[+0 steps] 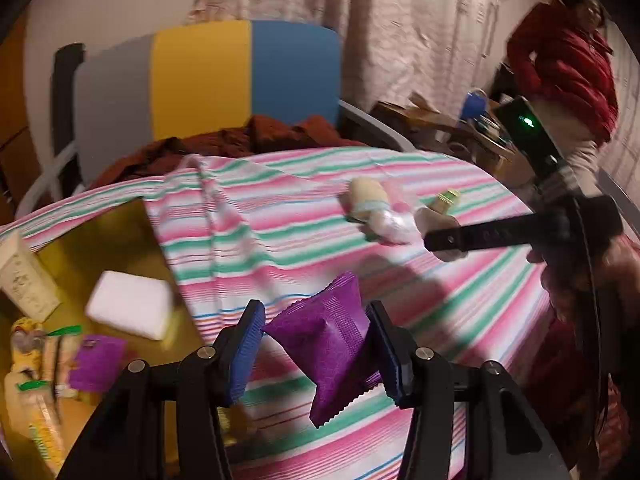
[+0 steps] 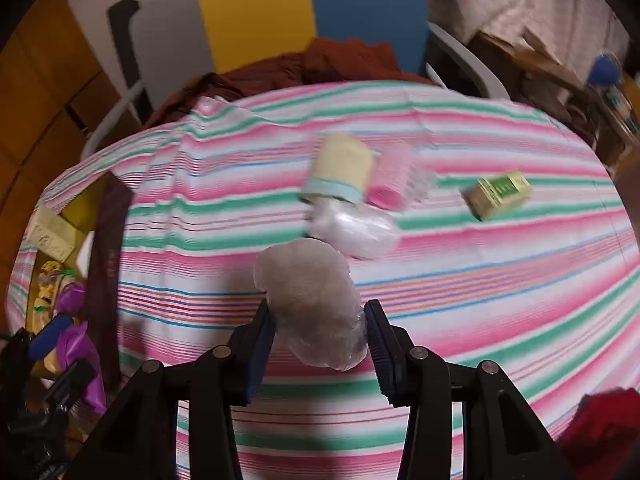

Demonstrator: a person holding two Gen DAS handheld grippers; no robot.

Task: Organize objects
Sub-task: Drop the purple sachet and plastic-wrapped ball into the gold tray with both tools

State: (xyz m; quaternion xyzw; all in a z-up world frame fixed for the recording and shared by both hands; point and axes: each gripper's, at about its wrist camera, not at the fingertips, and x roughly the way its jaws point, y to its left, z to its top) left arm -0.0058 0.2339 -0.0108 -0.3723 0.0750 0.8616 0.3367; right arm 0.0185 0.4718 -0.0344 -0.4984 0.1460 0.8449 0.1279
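The purple sachet (image 1: 324, 344) hangs clamped in the left tongs (image 1: 316, 344) above the striped table (image 1: 440, 312), probably bound for the yellow box (image 1: 120, 248) of sorted packets. The right tongs (image 2: 320, 332) grip a clear bag (image 2: 312, 304); only their view shows the green carton (image 2: 500, 194) plainly.

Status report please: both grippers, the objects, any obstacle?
Left gripper shut on purple packet. Right gripper shut on clear plastic pouch. Yellow tray at left, part filled. Nothing in the way.
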